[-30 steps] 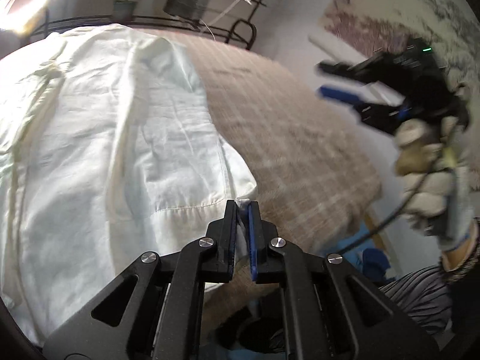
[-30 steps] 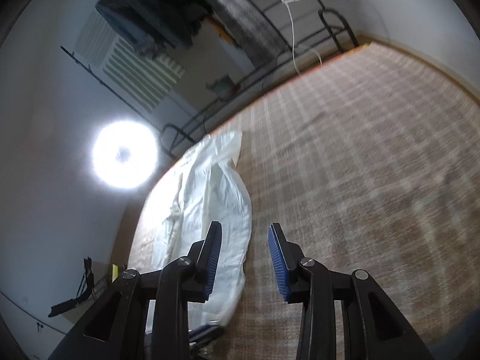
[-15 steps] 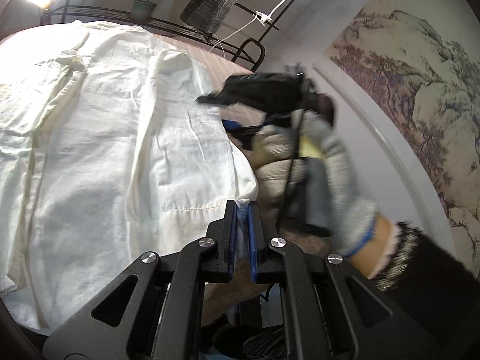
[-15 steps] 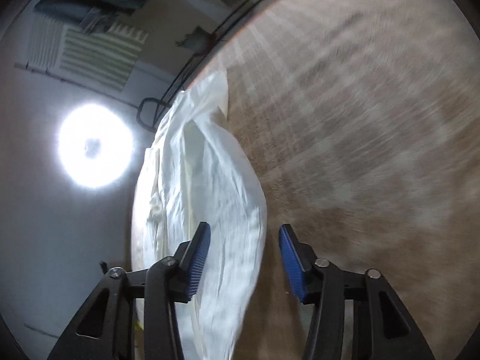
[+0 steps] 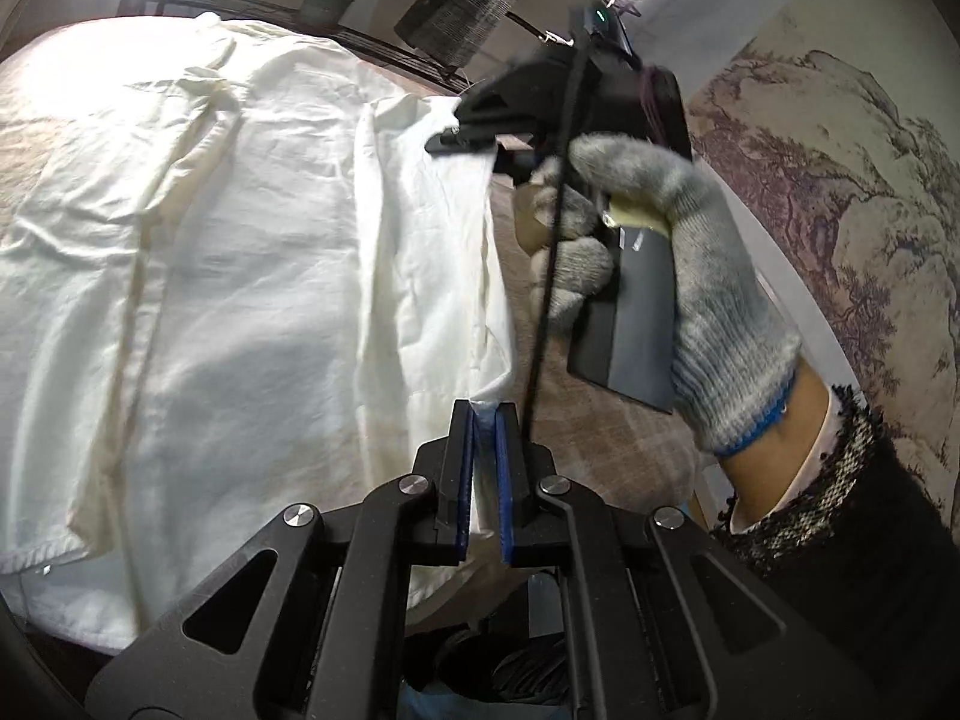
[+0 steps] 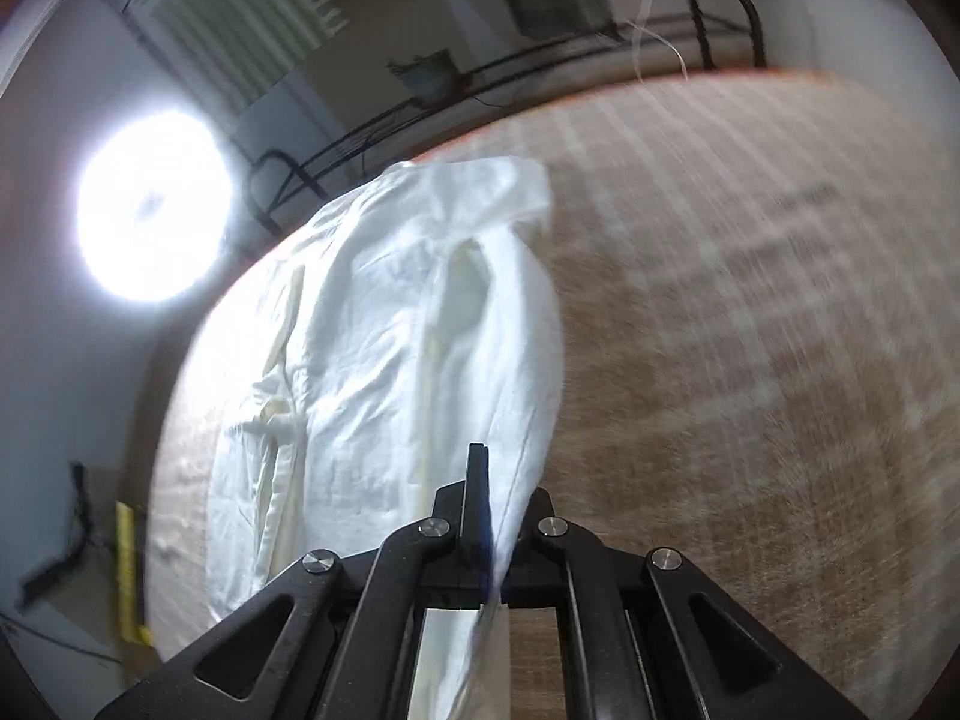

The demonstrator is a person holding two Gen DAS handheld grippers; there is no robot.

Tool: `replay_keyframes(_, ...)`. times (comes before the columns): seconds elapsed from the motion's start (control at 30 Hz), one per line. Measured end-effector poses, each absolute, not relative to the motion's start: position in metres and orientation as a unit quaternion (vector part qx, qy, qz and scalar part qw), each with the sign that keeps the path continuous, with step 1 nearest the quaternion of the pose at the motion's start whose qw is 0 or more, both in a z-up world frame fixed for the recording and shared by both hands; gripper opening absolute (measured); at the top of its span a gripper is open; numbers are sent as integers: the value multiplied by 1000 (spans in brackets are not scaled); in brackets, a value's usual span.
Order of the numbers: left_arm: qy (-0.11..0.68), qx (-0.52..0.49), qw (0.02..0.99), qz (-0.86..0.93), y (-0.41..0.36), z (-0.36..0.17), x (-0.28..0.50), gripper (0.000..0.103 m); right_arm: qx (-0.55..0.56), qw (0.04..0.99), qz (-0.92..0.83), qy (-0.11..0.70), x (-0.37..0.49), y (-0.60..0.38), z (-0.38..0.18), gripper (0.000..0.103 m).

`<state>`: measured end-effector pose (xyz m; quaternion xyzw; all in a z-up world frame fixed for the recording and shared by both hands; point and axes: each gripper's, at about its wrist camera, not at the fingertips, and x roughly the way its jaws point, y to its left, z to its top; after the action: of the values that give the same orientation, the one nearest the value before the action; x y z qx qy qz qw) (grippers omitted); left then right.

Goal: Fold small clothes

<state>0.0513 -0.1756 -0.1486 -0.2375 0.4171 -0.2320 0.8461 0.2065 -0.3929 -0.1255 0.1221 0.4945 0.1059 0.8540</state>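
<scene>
A white shirt (image 5: pixel 252 276) lies spread on the plaid bed (image 6: pixel 750 312); the left gripper (image 5: pixel 485 420) is clamped on its near corner. The right gripper (image 6: pixel 486 480), jaws just closed, pinches the shirt's far edge.

Black angular left gripper (image 5: pixel 485 420) with blue-padded fingers (image 5: pixel 465 468) and silver screws; matching black right gripper (image 6: pixel 483 480), same round screws; grey knitted glove on the right hand (image 5: pixel 678 252), blue-edged cuff; black speckled-knit sleeve (image 5: pixel 840 516); thin black cable (image 5: pixel 546 276).
</scene>
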Motion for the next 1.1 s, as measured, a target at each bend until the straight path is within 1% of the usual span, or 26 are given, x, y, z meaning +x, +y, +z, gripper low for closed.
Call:
replay_keyframes(0.13,420,-264,842,-212,-151,-156,42,4,12,869,106,484,203,-333,-116,0)
replay_keyframes(0.27,429,-290,835,-184,-124,-169,38,4,-95,865,121,477,195,-266,-125,0)
replay_keyframes(0.43,430,-302,836,-158,-104,-176,34,4,-169,849,128,484,192,-207,-150,0)
replay_keyframes(0.7,432,-306,834,-154,-100,-182,35,4,-145,840,139,503,203,-216,-170,0)
replay_keyframes(0.73,433,-304,834,-155,-101,-183,35,4,-137,840,148,503,203,-219,-169,3)
replay_keyframes(0.77,433,-302,835,-155,-102,-178,41,4,-128,838,159,506,205,-222,-168,9)
replay_keyframes(0.8,434,-298,836,-156,-103,-177,41,4,-118,836,170,509,206,-225,-167,13)
replay_keyframes(0.83,434,-295,837,-157,-103,-176,40,4,-103,833,184,512,208,-227,-167,24)
replay_keyframes(0.87,434,-292,837,-159,-105,-175,39,4,-81,831,199,514,208,-233,-163,27)
replay_keyframes(1.1,441,-261,840,-177,-107,-166,34,4,34,835,233,497,179,-305,-113,30)
